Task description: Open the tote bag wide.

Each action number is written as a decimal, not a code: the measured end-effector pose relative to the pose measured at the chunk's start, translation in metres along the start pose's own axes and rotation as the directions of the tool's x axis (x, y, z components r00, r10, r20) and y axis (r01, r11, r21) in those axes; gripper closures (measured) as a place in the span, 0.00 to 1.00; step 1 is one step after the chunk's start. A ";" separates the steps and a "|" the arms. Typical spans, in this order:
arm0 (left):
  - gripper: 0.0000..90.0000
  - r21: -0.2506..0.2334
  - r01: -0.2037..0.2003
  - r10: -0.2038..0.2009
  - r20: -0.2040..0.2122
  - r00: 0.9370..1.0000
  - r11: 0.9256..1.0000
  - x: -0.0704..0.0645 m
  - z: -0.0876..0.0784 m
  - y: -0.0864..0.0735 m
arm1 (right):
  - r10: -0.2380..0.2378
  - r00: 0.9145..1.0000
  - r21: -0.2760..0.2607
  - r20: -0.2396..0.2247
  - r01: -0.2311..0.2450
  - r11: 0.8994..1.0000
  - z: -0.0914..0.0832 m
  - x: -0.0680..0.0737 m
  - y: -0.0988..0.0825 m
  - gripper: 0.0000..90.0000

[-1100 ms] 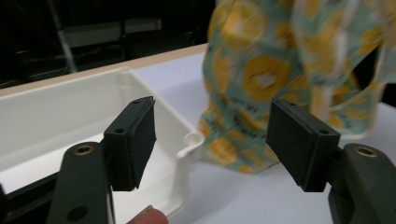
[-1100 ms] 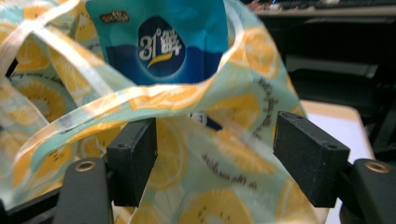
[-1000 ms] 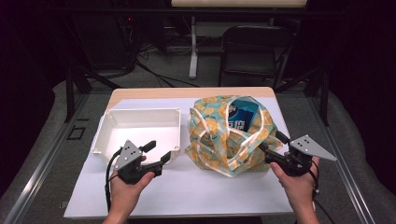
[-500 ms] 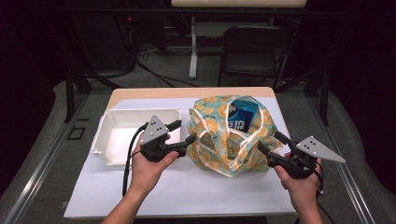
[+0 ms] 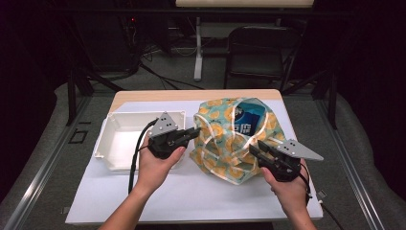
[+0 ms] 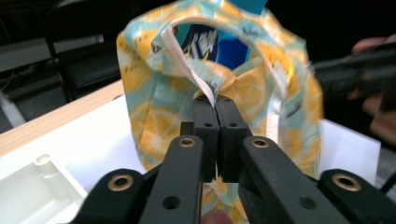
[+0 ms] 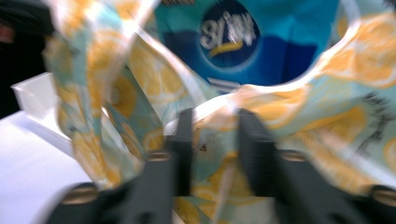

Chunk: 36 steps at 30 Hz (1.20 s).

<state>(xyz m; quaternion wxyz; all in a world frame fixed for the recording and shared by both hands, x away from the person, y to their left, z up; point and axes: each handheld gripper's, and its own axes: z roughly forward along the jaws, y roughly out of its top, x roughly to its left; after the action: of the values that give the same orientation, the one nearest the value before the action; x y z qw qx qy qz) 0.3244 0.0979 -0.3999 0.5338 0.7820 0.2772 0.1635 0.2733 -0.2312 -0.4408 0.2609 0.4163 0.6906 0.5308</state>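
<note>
the left gripper (image 5: 194, 132) is up off the near-left part of the table now, well over from where it sat 1 second ago in front of the tray, and its tips are at the left side of the bag (image 5: 237, 139). its jaws have just been closing and in the left gripper view they're pressed together on a white handle strap (image 6: 187, 60) of the bag, the strap running up out from between the tips. over on the right, the right gripper (image 5: 254, 148) has slid in from the bag's right edge to its near-right side, jaws just been closing too; in the right gripper view the lemon-print fabric lies bunched between the 2 jaws, which stand a little apart, and the blur won't let me say whether the pads are pressing on it. the bag itself sits at the middle-right of the table (image 5: 191, 196), reaching toward the far edge, more upright and pulled taller than before, mouth open at the top. inside it, 1 blue packet (image 5: 249, 117) with white lettering, poking up at the far side. just left of the bag, the white tray (image 5: 106, 143) lies along the left side of the table, where it was before, with the left gripper's cable (image 5: 135, 158) draped over its near rim.
</note>
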 end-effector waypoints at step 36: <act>0.28 -0.041 -0.019 0.017 -0.030 0.999 0.999 -0.017 0.027 0.033 | -0.070 0.991 -0.162 0.113 0.088 0.983 0.021 -0.045 0.078 0.99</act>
<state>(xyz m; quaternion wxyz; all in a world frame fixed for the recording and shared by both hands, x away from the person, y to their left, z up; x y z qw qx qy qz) 0.3343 0.0579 -0.3789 0.5442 0.7708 0.2744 0.1854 0.3371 -0.2517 -0.3772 0.3522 0.3930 0.6447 0.5530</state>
